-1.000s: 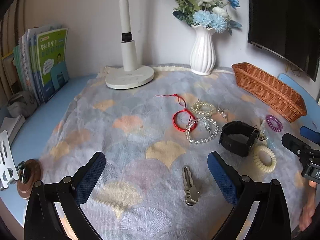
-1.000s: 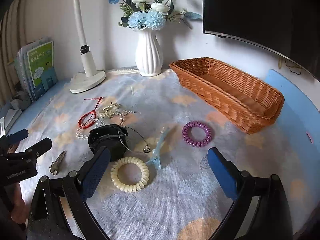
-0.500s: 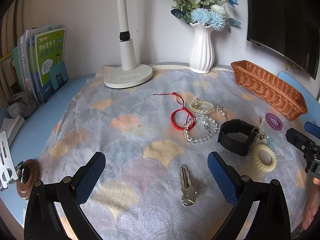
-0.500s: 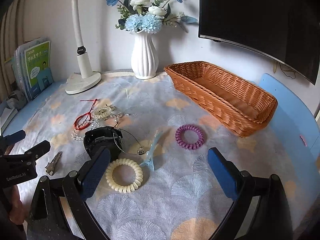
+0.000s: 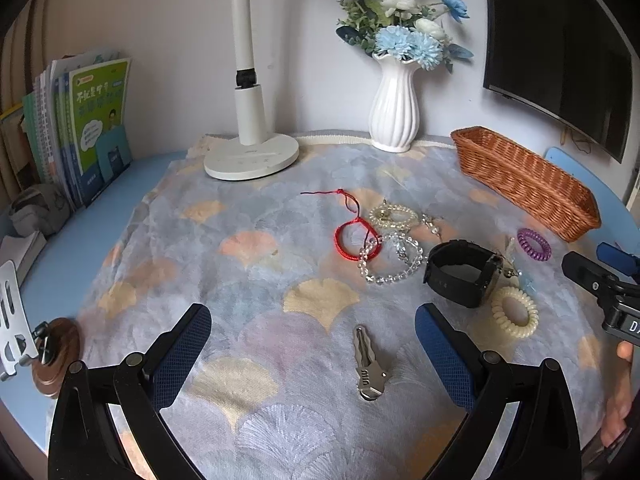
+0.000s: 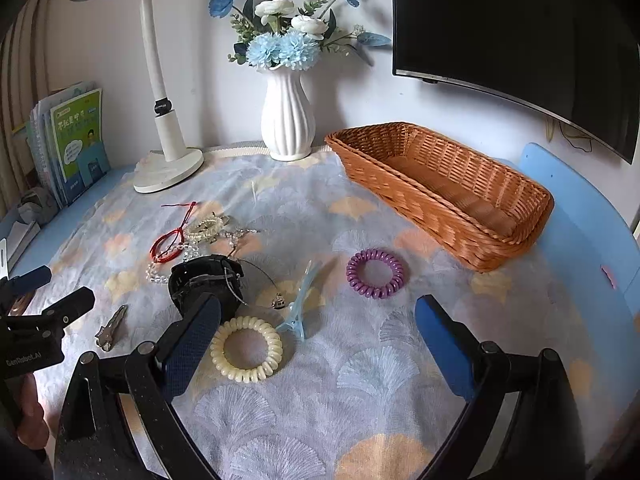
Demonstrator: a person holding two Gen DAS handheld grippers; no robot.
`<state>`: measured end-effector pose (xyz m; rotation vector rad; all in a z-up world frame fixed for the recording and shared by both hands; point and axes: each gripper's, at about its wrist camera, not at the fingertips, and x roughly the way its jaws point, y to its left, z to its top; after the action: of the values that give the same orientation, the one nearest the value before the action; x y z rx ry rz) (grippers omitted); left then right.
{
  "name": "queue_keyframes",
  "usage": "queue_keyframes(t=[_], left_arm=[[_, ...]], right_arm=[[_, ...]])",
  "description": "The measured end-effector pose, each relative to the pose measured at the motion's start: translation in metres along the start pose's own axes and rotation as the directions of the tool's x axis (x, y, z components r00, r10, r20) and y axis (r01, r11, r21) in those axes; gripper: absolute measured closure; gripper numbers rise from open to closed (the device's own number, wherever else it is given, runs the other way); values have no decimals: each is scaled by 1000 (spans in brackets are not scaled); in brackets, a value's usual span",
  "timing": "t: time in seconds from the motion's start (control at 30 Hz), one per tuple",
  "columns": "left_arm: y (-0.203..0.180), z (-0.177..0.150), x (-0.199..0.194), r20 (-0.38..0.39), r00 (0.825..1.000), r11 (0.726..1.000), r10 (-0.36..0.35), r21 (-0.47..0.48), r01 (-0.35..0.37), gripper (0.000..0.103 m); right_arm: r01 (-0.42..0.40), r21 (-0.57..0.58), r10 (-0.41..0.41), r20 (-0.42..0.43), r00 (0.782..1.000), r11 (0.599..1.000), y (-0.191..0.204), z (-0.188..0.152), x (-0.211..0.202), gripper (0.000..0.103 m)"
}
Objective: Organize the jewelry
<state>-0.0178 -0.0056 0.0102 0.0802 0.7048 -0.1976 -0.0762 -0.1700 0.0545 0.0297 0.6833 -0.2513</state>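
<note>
Jewelry lies loose on a patterned cloth: a red cord bracelet (image 5: 354, 238), a pearl bracelet (image 5: 392, 216), a clear bead bracelet (image 5: 394, 258), a black watch (image 5: 460, 272), a cream coil hair tie (image 6: 247, 348), a purple coil hair tie (image 6: 376, 274), a blue hair clip (image 6: 298, 306) and a thin pendant necklace (image 6: 276, 300). A wicker basket (image 6: 436, 196) stands empty at the right. My left gripper (image 5: 312, 354) is open above a key (image 5: 368, 364). My right gripper (image 6: 316, 344) is open and empty, just behind the cream hair tie.
A white lamp base (image 5: 252, 156) and a white vase of blue flowers (image 5: 394, 108) stand at the back. Books (image 5: 84, 128) line the left edge. A dark monitor (image 6: 520, 28) hangs at the right. A brown round stand (image 5: 56, 354) sits at the near left.
Both grippers have drawn back and lifted slightly, so the jewelry sits a little farther off in both views. Nothing on the cloth has moved.
</note>
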Motion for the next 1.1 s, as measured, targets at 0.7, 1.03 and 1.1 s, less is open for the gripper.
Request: queue_keyframes(t=[0.7, 1.03, 1.1], left_arm=[[-2, -4, 3, -13, 1000, 1000, 0, -17, 0, 1], [-1, -5, 5, -24, 1000, 1000, 2, -13, -2, 1], [-1, -6, 6, -25, 1000, 1000, 1, -10, -1, 1]], right_arm=[[-15, -6, 15, -18, 1000, 1000, 5, -1, 3, 4], [-32, -2, 32, -29, 999, 999, 3, -3, 7, 4], [-32, -3, 32, -28, 999, 999, 3, -3, 7, 4]])
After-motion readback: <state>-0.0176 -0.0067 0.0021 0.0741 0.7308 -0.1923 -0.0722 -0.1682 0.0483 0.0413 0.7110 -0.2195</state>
